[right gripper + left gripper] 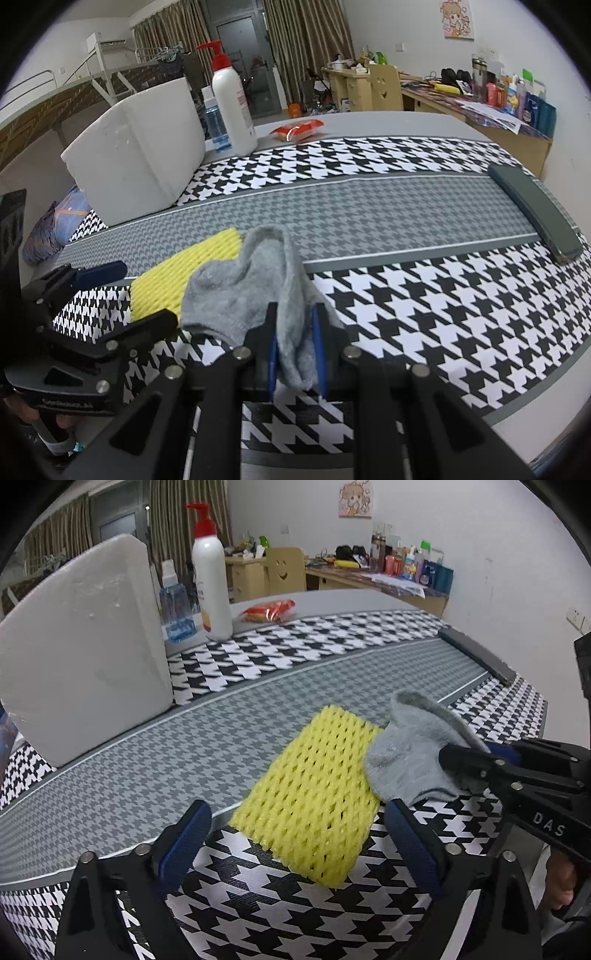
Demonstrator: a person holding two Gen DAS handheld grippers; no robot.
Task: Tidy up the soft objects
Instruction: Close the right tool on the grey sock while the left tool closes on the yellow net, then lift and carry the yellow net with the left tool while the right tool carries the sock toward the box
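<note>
Foam block [81,646] stood far left on the table [258,672], white, smooth-faced w/ rounded corners; pump bottle [212,579] & blue bottle [175,609] behind it, red packet [271,610] further back.

Left hand-held gripper [295,842] hung released, fingers wide apart, nothing between them, just short of the yellow mesh [314,790]. Mesh was a flat foam net sleeve, diamond holes, springy-looking, lying across the grey/houndstooth cloth border.

Right of it, the sock [240,288]: grey knit, limp, fuzzy, its toe end draped over the mesh's edge. Right hand-held gripper [295,339] was clenched on the sock's bunched cuff end, fabric pinched between the blue pads [272,354].

Prob. step: placing the sock w/ the mesh. To do it well: keep the pinch firm, lift enough that the limp end clears & doesn't drag the mesh, set down flat before letting go.

Dark flat case [535,210] lay far right.
</note>
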